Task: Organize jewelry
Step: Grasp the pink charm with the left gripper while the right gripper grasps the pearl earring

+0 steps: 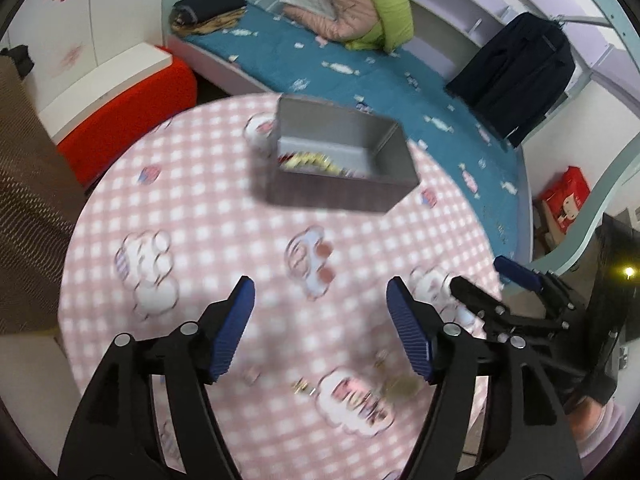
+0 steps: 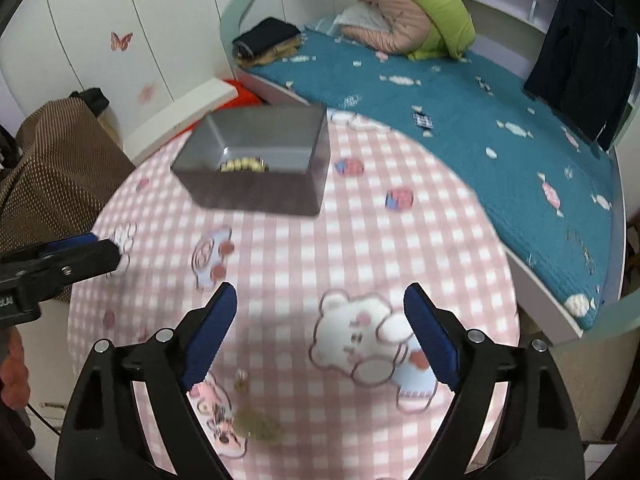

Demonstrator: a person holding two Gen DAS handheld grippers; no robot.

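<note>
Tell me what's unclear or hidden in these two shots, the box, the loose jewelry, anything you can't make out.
- Box contents: in both views the near wall hides most of the floor; only blurred yellowish beads show.
- Gold piece on the cloth: motion blur in both views; type unreadable.
- Small item, left view: too small and blurred to identify.
- Right gripper, left view: partly cut off by the frame edge.
</note>
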